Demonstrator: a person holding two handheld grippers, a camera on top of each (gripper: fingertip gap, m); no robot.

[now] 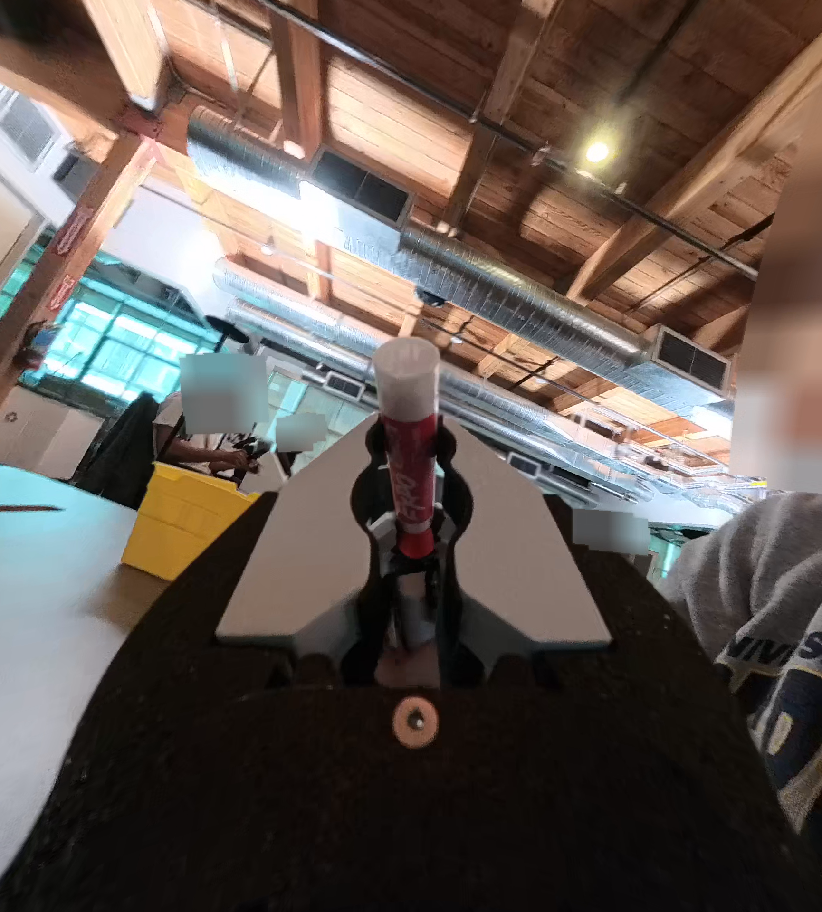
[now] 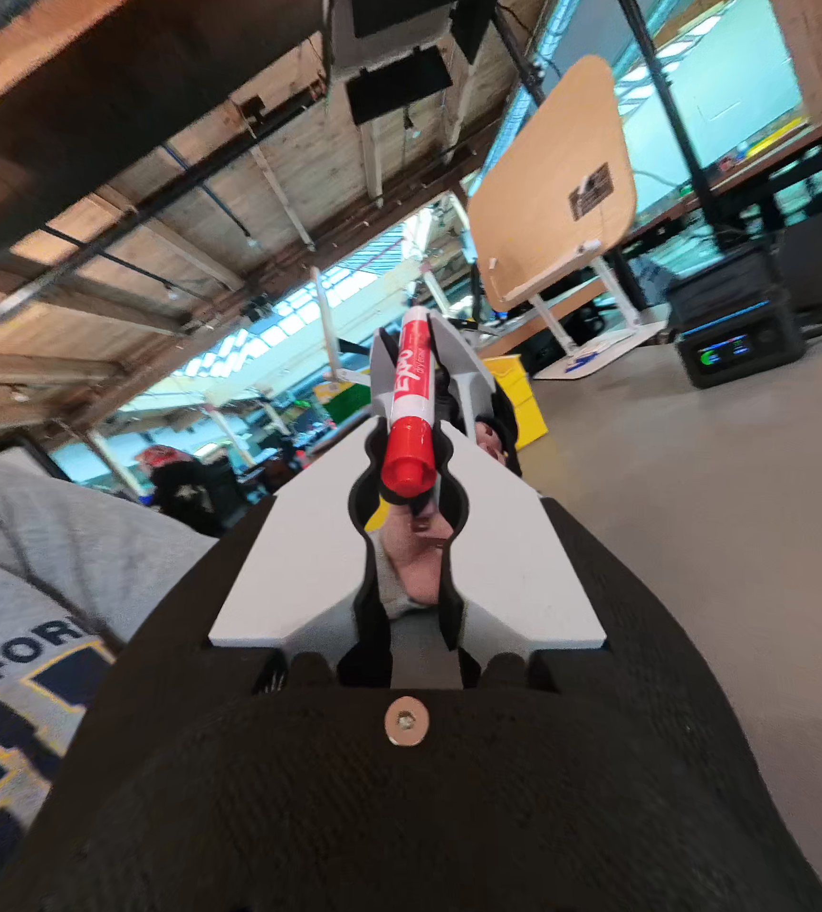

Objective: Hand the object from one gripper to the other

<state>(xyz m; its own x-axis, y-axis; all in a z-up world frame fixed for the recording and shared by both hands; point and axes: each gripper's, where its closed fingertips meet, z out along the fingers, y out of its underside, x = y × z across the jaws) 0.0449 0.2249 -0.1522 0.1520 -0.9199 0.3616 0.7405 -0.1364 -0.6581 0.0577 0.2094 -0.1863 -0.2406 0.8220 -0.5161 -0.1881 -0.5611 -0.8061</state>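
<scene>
A red and white marker (image 1: pixel 409 474) stands along my left gripper's (image 1: pixel 411 429) fingers, white end past the tips, red cap low in the jaws. The left gripper is shut on its barrel. In the right wrist view the same marker (image 2: pixel 411 375) points away from me, red cap nearest. My right gripper (image 2: pixel 409 434) is shut on the cap at its fingertips. The left gripper's white fingers (image 2: pixel 453 355) hold the barrel just beyond. Both grippers grip the marker in the air.
A person's grey sweatshirt (image 1: pixel 769 592) is close on the right, and on the left in the right wrist view (image 2: pixel 53 543). A hand (image 2: pixel 419 557) shows behind my right jaws. A yellow bin (image 1: pixel 177 523) sits on the pale table (image 1: pixel 29 592). A black power unit (image 2: pixel 740 340) stands far right. There is about 4 cm between the tips of the two grippers.
</scene>
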